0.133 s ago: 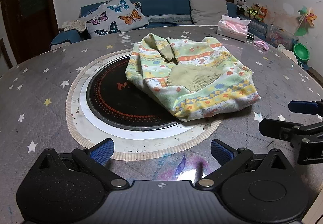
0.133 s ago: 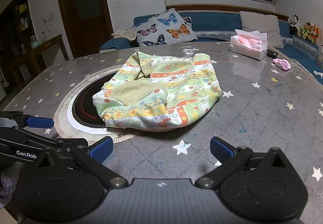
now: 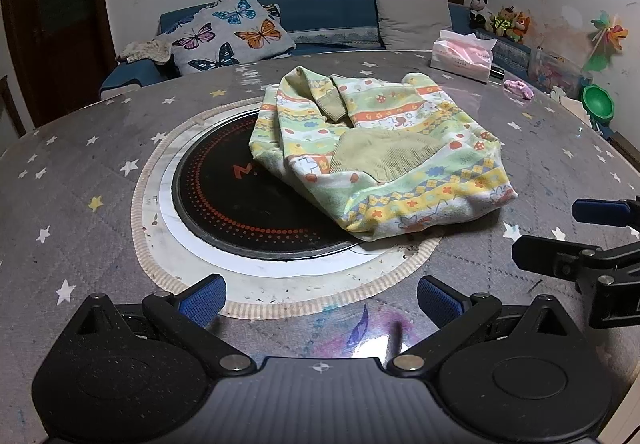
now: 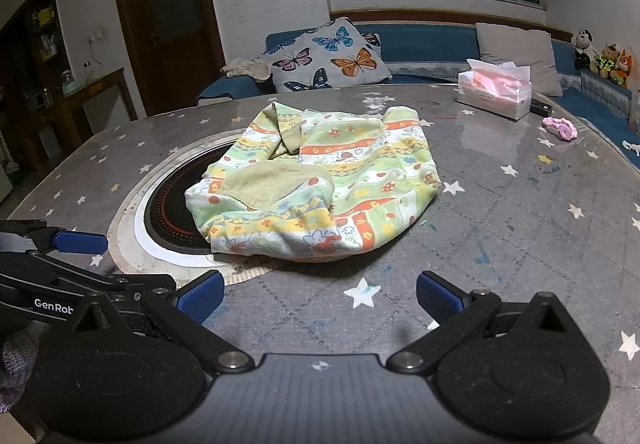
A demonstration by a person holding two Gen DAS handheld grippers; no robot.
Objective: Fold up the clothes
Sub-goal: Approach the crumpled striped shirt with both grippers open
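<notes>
My left claw (image 3: pixel 320 298) hangs wide apart and empty above the near counter (image 3: pixel 72 180) edge; my right claw (image 4: pixel 320 296) is spread just as wide beside it. Ahead lies the garment (image 3: pixel 384 160), pastel-striped with olive ribbed cuffs, bunched in a loose fold, partly over the black round cooktop (image 3: pixel 232 200). Both claws sit low and level, pointing forward. Nothing has shifted since a moment ago.

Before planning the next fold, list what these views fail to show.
- Garment: its type and sleeve layout; bunched folds hide them in both views.
- Cooktop: its right part and logo, under the garment.
- Right tool: cut off by the left wrist view's edge.
- Pink item: too small to identify.
</notes>
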